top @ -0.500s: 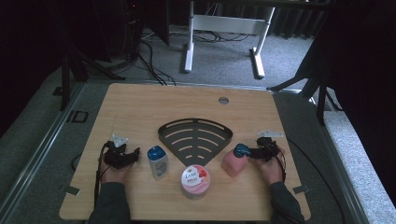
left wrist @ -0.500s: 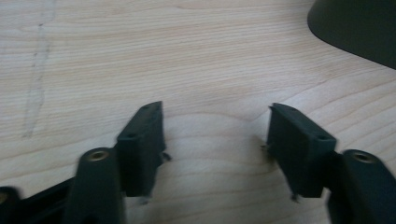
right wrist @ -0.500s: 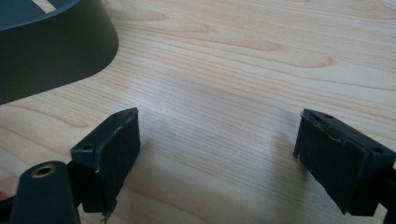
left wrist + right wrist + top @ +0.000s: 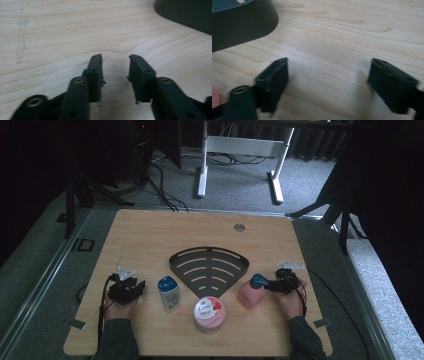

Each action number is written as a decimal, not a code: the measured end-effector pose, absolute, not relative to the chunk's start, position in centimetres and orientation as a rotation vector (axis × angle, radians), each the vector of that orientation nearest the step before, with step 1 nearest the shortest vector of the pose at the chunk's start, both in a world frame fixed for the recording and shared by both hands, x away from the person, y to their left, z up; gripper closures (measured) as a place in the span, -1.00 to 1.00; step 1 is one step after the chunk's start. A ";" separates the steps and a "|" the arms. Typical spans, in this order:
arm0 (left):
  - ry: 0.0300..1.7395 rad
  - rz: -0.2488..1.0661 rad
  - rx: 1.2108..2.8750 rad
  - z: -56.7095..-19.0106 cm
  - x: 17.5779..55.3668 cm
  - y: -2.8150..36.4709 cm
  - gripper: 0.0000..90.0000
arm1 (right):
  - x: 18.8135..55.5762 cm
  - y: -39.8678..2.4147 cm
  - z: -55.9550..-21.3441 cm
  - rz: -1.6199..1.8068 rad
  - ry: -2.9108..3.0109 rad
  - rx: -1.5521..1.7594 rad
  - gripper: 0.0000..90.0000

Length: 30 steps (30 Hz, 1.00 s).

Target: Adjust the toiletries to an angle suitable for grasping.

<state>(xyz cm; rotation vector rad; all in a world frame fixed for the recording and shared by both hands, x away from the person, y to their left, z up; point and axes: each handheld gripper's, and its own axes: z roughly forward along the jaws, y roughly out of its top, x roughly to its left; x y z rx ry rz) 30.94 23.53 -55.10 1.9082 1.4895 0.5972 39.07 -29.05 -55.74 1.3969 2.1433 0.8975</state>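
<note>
The pink bottle (image 4: 248, 294) with its dark blue cap (image 4: 258, 281) stands at the right of the wooden counter (image 4: 150, 235), just off the right corner of the black fan-shaped rack (image 4: 208, 266). The right tongs (image 4: 270, 285) sit just beside the cap in the high view; whether they touch it cannot be told. In the right gripper view those tongs (image 4: 328, 82) are spread wide with bare wood between the jaws, released, a sliver of pink at the lower left edge and the rack's dark wall (image 4: 242, 25) at upper left.

Toward the middle, a round pink Dove jar (image 4: 208, 314) stands near the front edge, just below the rack's point. Left of it stands a small white bottle with a blue cap (image 4: 169, 293). The left tongs (image 4: 139, 287) lie near that bottle but apart from it; in the left gripper view they (image 4: 115, 75) stand parted with nothing between them, the rack's edge (image 4: 185, 12) at upper right.
</note>
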 end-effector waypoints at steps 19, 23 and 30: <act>1.313 0.531 2.000 -53.7 28.4 23.1 1.00 | 35.7 -29.2 -53.3 1.033 2.267 1.251 1.00; 1.292 0.533 1.997 -53.5 27.5 23.0 1.00 | 34.6 -29.3 -53.1 1.047 2.289 1.222 1.00; 1.276 0.524 2.007 -53.7 26.5 22.7 1.00 | 32.6 -29.6 -52.9 1.053 2.305 1.187 1.00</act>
